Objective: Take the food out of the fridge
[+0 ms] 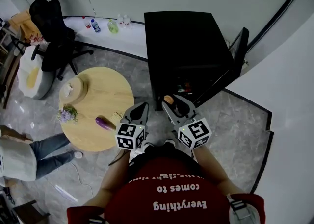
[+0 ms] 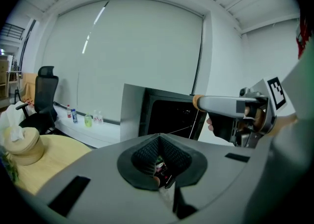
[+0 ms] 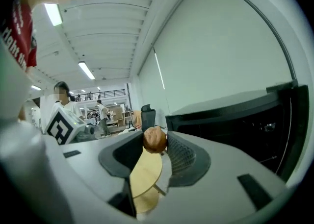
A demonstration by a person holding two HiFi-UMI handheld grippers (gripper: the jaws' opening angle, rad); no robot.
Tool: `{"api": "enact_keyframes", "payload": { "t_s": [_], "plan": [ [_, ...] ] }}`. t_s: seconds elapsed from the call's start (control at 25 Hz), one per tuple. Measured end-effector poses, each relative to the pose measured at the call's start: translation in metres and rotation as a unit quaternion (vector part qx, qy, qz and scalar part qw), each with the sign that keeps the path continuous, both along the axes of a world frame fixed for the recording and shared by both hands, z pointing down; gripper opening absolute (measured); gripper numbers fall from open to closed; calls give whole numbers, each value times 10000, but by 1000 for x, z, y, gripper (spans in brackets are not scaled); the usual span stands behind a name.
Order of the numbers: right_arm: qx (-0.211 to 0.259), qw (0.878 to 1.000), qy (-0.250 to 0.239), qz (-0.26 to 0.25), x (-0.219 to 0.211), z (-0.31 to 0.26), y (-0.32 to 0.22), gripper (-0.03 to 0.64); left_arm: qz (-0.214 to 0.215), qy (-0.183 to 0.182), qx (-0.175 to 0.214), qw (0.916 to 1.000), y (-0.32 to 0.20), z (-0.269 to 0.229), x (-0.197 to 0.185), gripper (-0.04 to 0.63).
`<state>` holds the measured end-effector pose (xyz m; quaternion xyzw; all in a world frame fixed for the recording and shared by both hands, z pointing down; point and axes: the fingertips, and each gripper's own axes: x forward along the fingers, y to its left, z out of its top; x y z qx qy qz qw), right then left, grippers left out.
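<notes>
Red shirt (image 1: 167,188) fills the bottom edge. Beyond it, the black fridge (image 1: 186,46) stands with its door open, beside a round wooden table (image 1: 98,95). Left gripper (image 1: 140,106) has its jaws together, empty. Right gripper (image 1: 170,101) is clamped on a brown round food item (image 3: 155,139) just outside the fridge opening.

A brown, roundish food piece (image 3: 155,140) sat pinched at the right hand-held gripper's (image 1: 173,102) tips, at 6 o'clock from the black, open-doored fridge (image 1: 186,41).
</notes>
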<state>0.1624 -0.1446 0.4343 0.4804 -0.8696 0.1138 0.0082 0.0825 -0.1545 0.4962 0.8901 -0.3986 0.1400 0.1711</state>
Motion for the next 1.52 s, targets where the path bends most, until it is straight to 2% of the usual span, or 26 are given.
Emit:
{"api": "enact_keyframes", "payload": {
  "t_s": [0.12, 0.28, 0.44, 0.72, 0.92, 1.52],
  "plan": [
    [421, 9985, 335, -134, -7, -12, 14, 158, 73, 29, 125, 9999, 6, -7, 0, 2],
    [971, 9891, 1018, -438, -22, -30, 34, 158, 392, 347, 297, 9982, 17, -25, 3, 2],
    [1196, 9838, 1163, -651, -30, -44, 48, 156, 593, 639, 385, 9954, 29, -46, 3, 2],
    [1116, 9826, 1228, -834, -37, -44, 56, 156, 745, 1259, 479, 9881, 36, -78, 7, 2],
    [1109, 9789, 1434, -940, -39, -41, 58, 157, 756, 1379, 527, 9861, 35, -85, 7, 2],
    [1192, 9797, 1292, -960, -48, -52, 68, 156, 739, 1667, 323, 9827, 44, -81, 0, 2]
  ]
}}
